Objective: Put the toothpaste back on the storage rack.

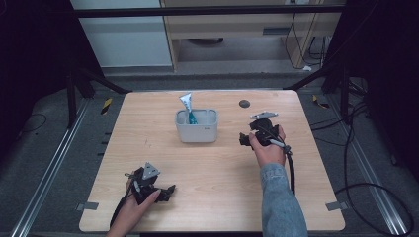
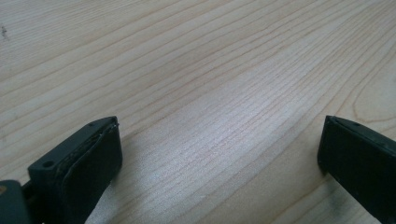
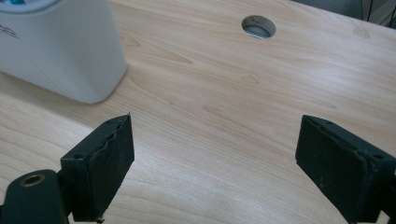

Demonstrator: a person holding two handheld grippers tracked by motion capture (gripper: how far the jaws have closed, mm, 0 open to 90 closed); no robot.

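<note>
A light wooden counter [image 1: 212,197] carries a white two-compartment holder [image 1: 196,126] that stands a little beyond its middle. A toothpaste tube [image 1: 187,106] stands in the holder's left compartment, leaning slightly, its crimped flat end up and its teal cap down inside; the right compartment looks bare as far as the high view tells. A small round grommet hole [image 1: 244,103] sits in the counter to the far right of the holder, well apart from it.

The left hand-held gripper [image 1: 165,191] lies low over the near left part of the counter, held in the person's left hand [image 1: 134,205], a grey three-cornered plate on its top. In the left gripper view its jaws are spread wide, with nothing but bare wood grain between them [image 2: 219,158].

The right hand-held gripper [image 1: 244,138] is to the right of the holder, near it but apart, held in the person's right hand [image 1: 269,148], whose forearm wears a blue denim sleeve [image 1: 279,202]. A black cable [image 1: 291,170] trails from it toward the near edge. In the right gripper view its jaws also stand wide apart and hold nothing [image 3: 215,158]; the holder's rounded white corner [image 3: 60,51] shows at upper left, beyond the left jaw, and the grommet hole [image 3: 258,25] lies farther off.
</note>
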